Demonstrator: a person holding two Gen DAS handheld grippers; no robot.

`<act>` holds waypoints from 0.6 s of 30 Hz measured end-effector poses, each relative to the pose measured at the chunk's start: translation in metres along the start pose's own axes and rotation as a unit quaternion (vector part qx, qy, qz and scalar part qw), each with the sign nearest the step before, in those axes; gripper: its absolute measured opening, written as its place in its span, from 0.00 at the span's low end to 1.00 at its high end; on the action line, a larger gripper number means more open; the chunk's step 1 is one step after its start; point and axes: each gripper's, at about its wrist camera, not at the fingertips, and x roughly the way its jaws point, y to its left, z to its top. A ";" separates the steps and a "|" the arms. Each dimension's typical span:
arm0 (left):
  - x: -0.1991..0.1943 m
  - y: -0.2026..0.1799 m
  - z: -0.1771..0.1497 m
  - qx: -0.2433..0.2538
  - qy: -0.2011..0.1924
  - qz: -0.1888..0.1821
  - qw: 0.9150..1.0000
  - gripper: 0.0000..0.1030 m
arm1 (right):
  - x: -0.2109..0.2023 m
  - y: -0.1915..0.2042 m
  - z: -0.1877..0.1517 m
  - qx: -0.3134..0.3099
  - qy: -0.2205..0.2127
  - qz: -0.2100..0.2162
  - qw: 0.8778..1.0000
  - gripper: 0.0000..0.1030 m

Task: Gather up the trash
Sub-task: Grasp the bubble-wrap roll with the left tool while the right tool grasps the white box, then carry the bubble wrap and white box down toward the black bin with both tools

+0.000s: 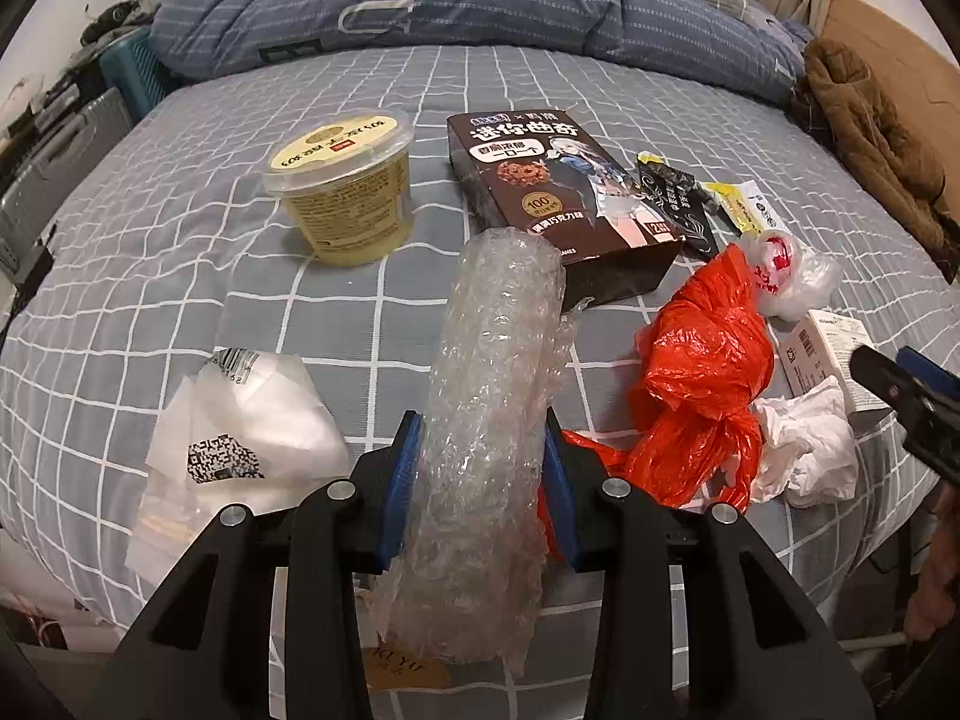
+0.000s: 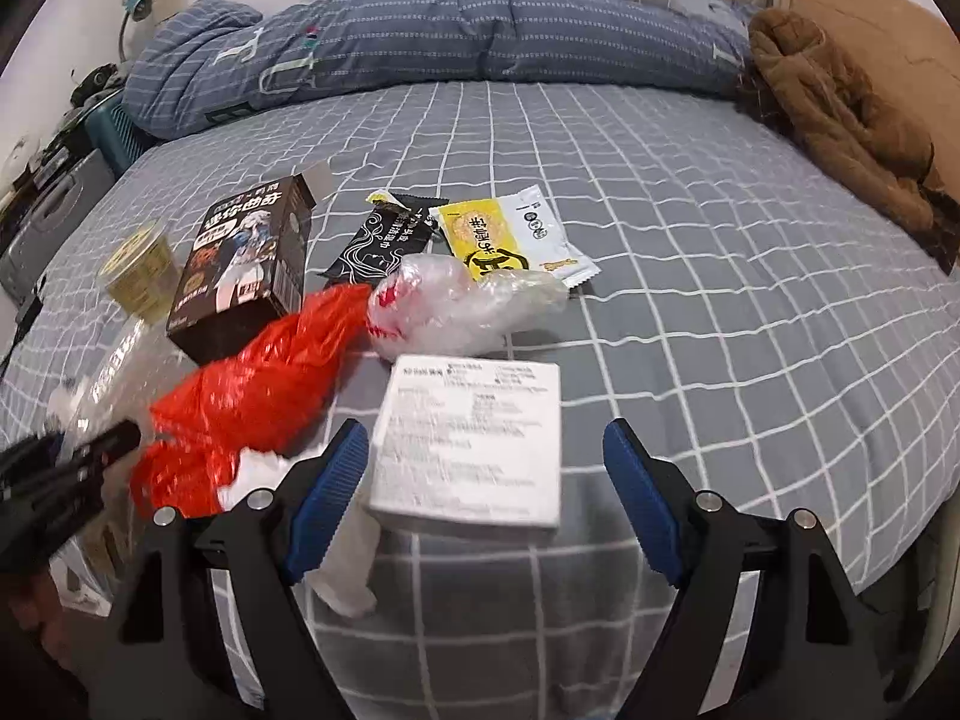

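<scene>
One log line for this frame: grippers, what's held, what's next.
left gripper: shut on bubble wrap | right gripper: open, white box between jaws, not gripped | likely next: close on white box

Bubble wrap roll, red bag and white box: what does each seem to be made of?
Bubble wrap roll, clamped in the left gripper: clear soft plastic film, glossy, its surface pocked with air cells. Red bag: thin plastic, shiny, crumpled and knotted. White box, between the open right gripper's fingers: likely matte printed cardboard, with flat faces and crisp edges.
</scene>
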 end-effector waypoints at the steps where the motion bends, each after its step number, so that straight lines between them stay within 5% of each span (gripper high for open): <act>1: 0.000 0.001 0.000 -0.002 0.000 -0.001 1.000 0.37 | 0.003 0.001 0.003 0.003 0.004 -0.001 1.000 0.75; 10: 0.000 0.003 0.000 -0.008 -0.001 -0.004 1.000 0.37 | 0.027 0.006 0.008 0.023 0.049 -0.027 0.998 0.74; 11: -0.001 0.003 0.000 -0.008 -0.001 -0.004 1.000 0.37 | 0.027 0.005 0.008 0.027 0.051 -0.018 0.998 0.66; 18: -0.012 0.005 0.000 -0.012 -0.009 -0.004 1.000 0.37 | 0.004 0.005 0.012 0.025 0.024 -0.017 0.999 0.66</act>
